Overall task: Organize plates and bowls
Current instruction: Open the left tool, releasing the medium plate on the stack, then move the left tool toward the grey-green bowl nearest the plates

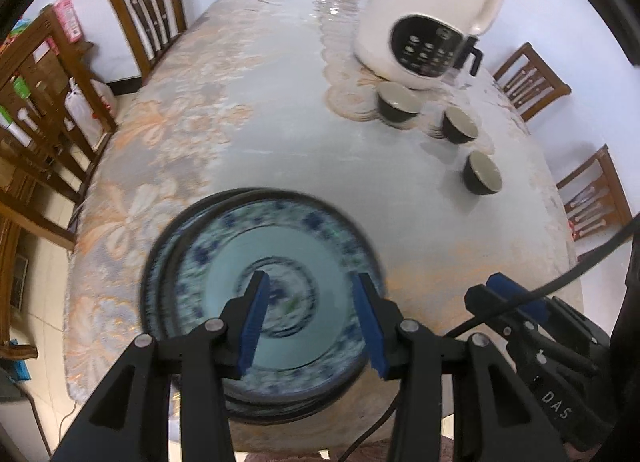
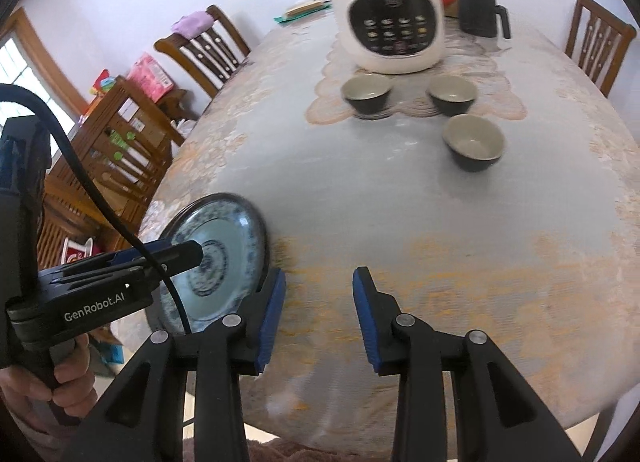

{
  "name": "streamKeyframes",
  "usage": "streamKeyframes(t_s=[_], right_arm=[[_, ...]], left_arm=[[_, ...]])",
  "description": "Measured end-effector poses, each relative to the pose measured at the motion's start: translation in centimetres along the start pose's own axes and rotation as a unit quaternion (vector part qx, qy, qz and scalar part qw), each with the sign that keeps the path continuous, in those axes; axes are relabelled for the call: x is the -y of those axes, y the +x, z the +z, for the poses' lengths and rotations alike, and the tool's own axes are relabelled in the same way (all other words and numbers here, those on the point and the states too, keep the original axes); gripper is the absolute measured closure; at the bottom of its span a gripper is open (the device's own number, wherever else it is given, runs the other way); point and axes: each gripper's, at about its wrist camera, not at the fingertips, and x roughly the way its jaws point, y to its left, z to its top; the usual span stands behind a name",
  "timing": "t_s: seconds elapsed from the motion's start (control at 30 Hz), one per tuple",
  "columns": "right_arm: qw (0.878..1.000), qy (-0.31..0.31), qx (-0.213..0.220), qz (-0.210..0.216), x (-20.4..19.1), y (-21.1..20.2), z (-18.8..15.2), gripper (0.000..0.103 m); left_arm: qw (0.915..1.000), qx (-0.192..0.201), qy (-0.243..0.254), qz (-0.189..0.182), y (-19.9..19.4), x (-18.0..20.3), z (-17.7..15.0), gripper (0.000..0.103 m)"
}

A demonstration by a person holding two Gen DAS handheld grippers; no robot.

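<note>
We hold our left tongs [image 1: 310, 294] parted and empty above the round blue-and-white patterned porcelain plate [image 1: 224, 262], which tops a stack of dark-rimmed plates at the near-left edge of the floral-clothed desk [image 1: 280, 134]. Our right tongs [image 2: 319, 290] are parted, gripping nothing, over bare cloth. 3 dark bowls with pale insides [image 2: 472, 142] stand before the cream electric kettle [image 2: 394, 14].

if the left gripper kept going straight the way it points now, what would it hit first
Most likely the blue-patterned plate atop the stack; the left gripper, jaws open and empty, aims at its centre. How far above it hangs is unclear.
</note>
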Motion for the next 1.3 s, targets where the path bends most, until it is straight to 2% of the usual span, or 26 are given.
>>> streamKeyframes(t_s=[0.4, 0.83, 1.03, 1.3], right_arm=[[0.999, 0.031, 0.01, -0.016, 6.8, -1.6, 2.6, 0.067], [0.998, 0.059, 0.013, -0.022, 12.8, -1.0, 5.7, 0.069], [0.998, 0.058, 0.008, -0.013, 14.6, 0.3, 7.3, 0.078], [0.999, 0.049, -0.01, 0.004, 15.6, 2.3, 9.1, 0.079]], left_arm=[[0.9993, -0.003, 0.027, -0.025, 2.2, 6.6, 3.4, 0.058], [0.9972, -0.006, 0.052, -0.053, 5.5, 12.7, 7.2, 0.058], [0.9964, -0.014, 0.049, -0.067, 7.6, 14.7, 9.0, 0.065], [0.9962, -0.027, 0.039, -0.073, 10.0, 15.9, 10.3, 0.069]])
